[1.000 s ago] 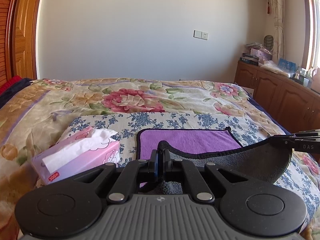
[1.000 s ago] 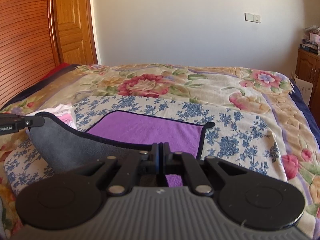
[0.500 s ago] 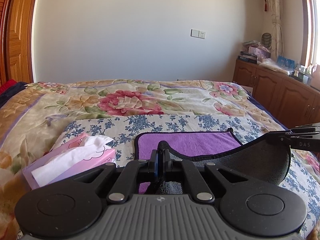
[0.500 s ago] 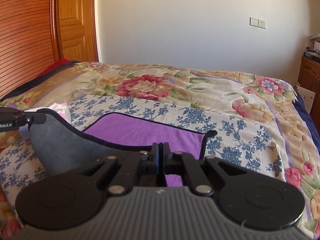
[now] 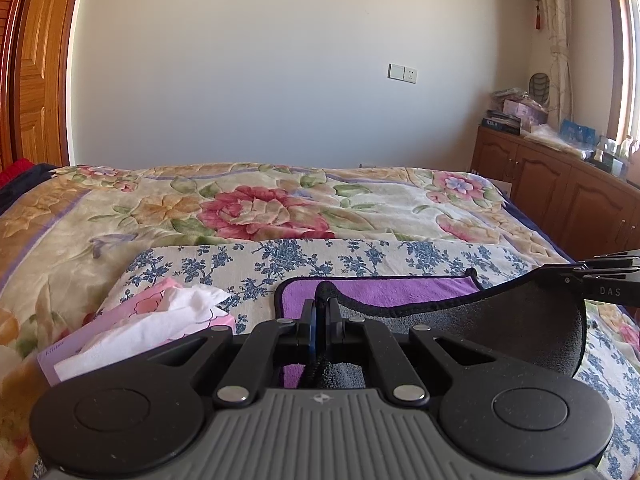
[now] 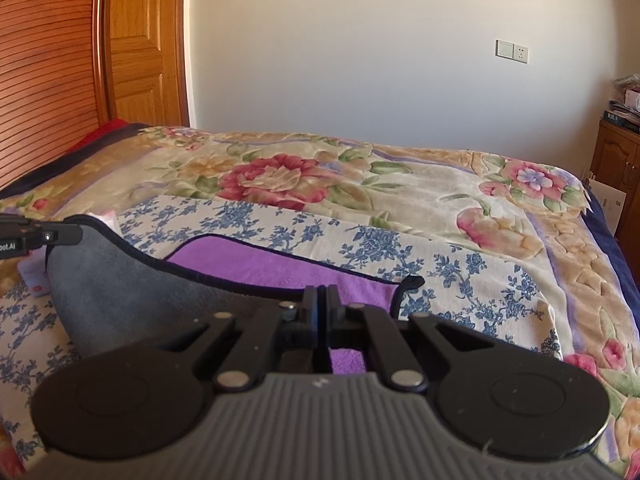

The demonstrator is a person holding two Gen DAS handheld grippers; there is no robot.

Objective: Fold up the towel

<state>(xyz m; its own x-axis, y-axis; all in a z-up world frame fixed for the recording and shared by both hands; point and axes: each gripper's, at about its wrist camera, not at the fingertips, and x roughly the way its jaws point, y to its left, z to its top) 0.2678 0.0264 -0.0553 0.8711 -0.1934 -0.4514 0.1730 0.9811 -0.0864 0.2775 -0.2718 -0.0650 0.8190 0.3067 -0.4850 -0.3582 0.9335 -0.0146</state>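
Note:
A towel, purple on one face (image 5: 380, 292) and grey on the other, with a dark hem, lies on the blue-flowered cloth (image 5: 360, 256) on the bed. My left gripper (image 5: 320, 306) is shut on the towel's near left corner. My right gripper (image 6: 320, 300) is shut on the near right corner. The near edge hangs lifted between them, its grey underside (image 6: 132, 292) facing me. The far half (image 6: 280, 268) lies flat, purple side up. Each gripper shows in the other's view: the right one (image 5: 600, 284) and the left one (image 6: 36, 236).
A pink tissue box (image 5: 132, 332) with a tissue sticking out stands just left of the towel. The floral bedspread (image 5: 260, 208) stretches to the far wall. A wooden cabinet (image 5: 560, 200) with clutter stands at the right, a wooden door (image 6: 136, 48) at the left.
Both grippers have risen and moved forward with the towel's near edge. The lifted grey side now covers more of the purple face.

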